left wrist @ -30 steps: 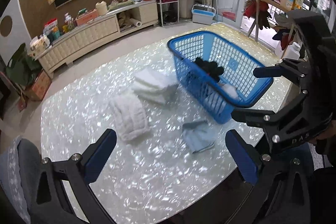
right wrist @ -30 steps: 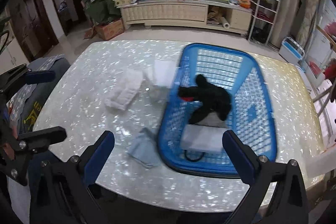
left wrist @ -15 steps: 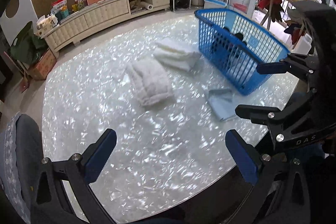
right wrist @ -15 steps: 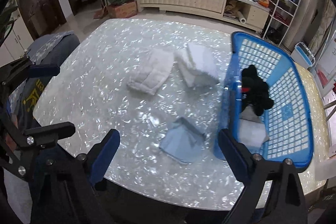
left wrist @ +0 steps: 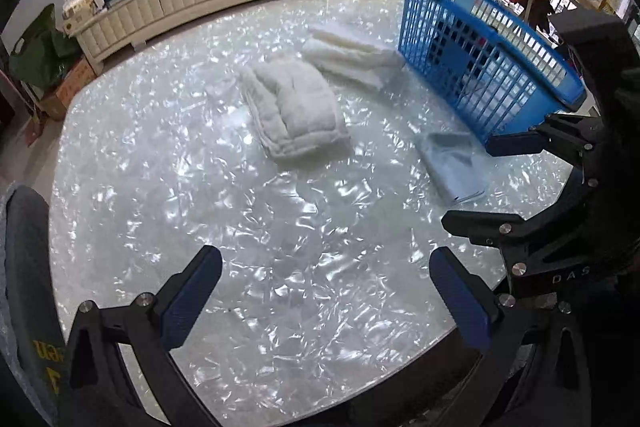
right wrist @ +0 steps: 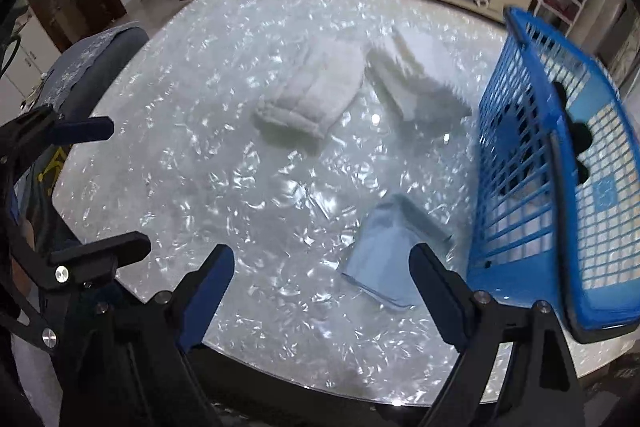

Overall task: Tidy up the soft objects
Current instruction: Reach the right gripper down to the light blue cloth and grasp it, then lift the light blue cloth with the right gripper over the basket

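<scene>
The blue basket (left wrist: 484,63) stood on the pearly white tabletop (left wrist: 280,227), and everything else lay in relation to it. A folded white towel (left wrist: 352,55) rested just beside the basket's far corner, its near edge touching or almost touching the mesh wall. A second, thicker white towel (left wrist: 294,109) lay farther out from the basket, just beside the first one. A light blue cloth (right wrist: 390,255) lay flat near the basket's closest corner, just beside its wall. Inside the basket a dark garment (right wrist: 576,141) showed through the mesh; what lay under it could not be made out.

The left tool (left wrist: 326,293) hung over the tabletop's near edge, well apart from the basket, its blue pads spread wide and gripping nothing. The right tool (right wrist: 322,281) hovered close by the basket's near corner, likewise released, with the light blue cloth lying partly between its fingers in view but apart from them.
</scene>
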The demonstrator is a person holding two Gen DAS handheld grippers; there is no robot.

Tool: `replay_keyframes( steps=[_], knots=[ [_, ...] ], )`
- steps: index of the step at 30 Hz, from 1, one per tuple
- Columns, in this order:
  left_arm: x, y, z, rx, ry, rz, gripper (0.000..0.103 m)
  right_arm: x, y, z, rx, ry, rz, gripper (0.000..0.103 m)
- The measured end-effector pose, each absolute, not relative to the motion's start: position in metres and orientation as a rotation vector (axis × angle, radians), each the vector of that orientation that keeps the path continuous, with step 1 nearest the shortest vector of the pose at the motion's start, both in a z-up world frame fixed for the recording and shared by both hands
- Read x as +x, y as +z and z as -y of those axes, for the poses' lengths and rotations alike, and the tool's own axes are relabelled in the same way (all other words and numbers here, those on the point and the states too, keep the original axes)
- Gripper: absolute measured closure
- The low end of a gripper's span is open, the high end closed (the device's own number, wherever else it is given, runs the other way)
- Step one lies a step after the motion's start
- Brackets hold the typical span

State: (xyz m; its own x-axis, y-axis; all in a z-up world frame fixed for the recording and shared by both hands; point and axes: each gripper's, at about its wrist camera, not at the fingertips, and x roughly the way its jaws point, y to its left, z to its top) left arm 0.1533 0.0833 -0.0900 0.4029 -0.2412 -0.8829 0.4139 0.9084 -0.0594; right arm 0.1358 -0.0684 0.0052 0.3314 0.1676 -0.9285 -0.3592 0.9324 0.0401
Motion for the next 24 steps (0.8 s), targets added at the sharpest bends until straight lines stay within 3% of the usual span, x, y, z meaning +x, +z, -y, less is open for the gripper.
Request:
replay_keyframes(
  steps=[4, 6, 11, 18, 22, 24],
  knots=[
    [0.164, -0.104, -0.081, 0.183, -0.413, -1.103, 0.000, 0.145, -0.013, 0.071, -0.157, 0.326, -1.236, 0.014],
    [0.169, -0.111, -0.080, 0.190, -0.406, -1.111, 0.000, 0.150, -0.021, 0.073, -0.146, 0.319, -1.258, 0.022],
    [0.179, -0.119, -0.076, 0.194, -0.410, -1.121, 0.000, 0.161, -0.034, 0.078, -0.126, 0.304, -1.287, 0.026],
    [0.192, -0.129, -0.071, 0.183, -0.420, -1.132, 0.000, 0.170, -0.052, 0.079, -0.131, 0.263, -1.323, 0.050],
    [0.193, -0.133, -0.068, 0.182, -0.430, -1.135, 0.000, 0.172, -0.053, 0.078, -0.153, 0.245, -1.312, 0.056],
    [0.192, -0.134, -0.068, 0.176, -0.429, -1.136, 0.000, 0.171, -0.053, 0.078, -0.181, 0.224, -1.304, 0.067]
  ],
)
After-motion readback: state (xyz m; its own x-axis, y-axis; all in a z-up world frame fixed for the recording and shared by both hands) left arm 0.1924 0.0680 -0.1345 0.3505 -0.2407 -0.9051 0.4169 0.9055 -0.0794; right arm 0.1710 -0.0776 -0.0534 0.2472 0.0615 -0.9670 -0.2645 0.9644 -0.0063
